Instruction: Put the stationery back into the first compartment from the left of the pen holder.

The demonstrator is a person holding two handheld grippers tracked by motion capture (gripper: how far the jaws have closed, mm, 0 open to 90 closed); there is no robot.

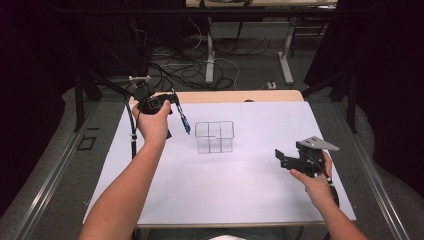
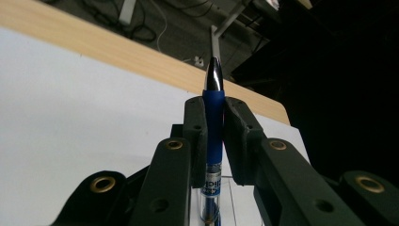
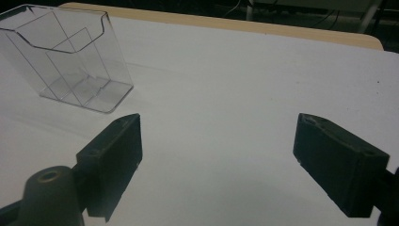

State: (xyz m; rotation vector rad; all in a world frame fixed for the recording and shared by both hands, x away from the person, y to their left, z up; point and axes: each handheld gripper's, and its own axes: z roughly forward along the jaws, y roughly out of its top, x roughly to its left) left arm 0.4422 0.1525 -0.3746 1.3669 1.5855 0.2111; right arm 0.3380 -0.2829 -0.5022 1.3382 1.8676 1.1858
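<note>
White table (image 1: 250,190) at center holds a clear holder (image 1: 215,136); left gripper (image 1: 172,107) clamps a pen (image 1: 183,118), best lowered upright into 1 compartment, while right gripper (image 1: 281,159) gapes wide.

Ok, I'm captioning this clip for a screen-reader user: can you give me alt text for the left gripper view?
Two black jaws of the left gripper are shut on a blue pen, whose silver tip points up past them. Behind lies the white table top with its wooden edge, then a dark floor with cables.
</note>
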